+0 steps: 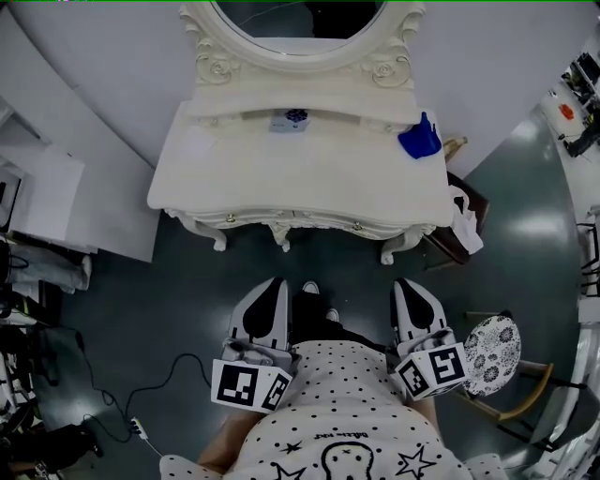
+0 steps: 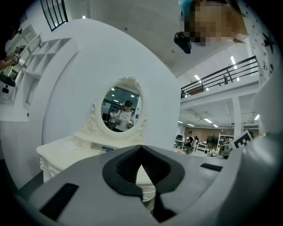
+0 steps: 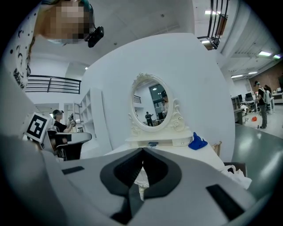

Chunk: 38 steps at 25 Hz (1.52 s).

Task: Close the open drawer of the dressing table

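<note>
Cream dressing table (image 1: pixel 300 178) (blue object (image 1: pixel 419 141) atop)

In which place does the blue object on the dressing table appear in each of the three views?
Head view: the blue object is at upper right, on the right back corner of the dressing table.
Left gripper view: not in it.
Right gripper view: right of centre, beside the mirror's base.
Shared landmark: the oval mirror, seen in all three.
</note>
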Tool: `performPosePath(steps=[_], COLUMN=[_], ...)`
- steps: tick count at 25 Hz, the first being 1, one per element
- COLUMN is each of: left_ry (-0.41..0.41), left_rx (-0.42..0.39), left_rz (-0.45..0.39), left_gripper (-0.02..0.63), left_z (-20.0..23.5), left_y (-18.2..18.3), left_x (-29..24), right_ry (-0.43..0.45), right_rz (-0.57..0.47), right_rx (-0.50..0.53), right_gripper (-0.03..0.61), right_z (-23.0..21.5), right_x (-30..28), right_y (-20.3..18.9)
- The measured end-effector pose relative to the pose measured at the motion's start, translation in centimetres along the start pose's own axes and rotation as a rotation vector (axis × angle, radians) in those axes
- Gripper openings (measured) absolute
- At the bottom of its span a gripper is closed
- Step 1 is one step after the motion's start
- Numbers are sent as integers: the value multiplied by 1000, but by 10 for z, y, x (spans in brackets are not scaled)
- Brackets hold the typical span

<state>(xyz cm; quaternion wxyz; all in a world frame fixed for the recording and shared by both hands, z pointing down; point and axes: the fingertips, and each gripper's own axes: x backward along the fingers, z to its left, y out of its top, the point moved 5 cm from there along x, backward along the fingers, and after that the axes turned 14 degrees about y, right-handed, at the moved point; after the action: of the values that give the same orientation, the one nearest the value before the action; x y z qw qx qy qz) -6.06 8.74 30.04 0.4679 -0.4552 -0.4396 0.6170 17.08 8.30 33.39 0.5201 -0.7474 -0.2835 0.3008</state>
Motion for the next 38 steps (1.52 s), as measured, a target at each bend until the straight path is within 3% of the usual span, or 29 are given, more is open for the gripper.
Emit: performPosePath(steps=[14, 28, 38], left_ry=[-35, 88, 90], left_rx=[14, -32, -30], left_rz=[15, -22, -9], left_gripper=[12, 11, 12], left_z=[-7, 31, 26], left_y=[-7, 3, -2], left_x=[3, 15, 17], right_ry=[-3, 16, 3], right_rz=[6, 9, 1], right_rx=[10, 17, 3], right_gripper=[9, 9, 9], right_z=[6, 13, 9], right_x=[7, 12, 20], right_y=[-3, -3, -7])
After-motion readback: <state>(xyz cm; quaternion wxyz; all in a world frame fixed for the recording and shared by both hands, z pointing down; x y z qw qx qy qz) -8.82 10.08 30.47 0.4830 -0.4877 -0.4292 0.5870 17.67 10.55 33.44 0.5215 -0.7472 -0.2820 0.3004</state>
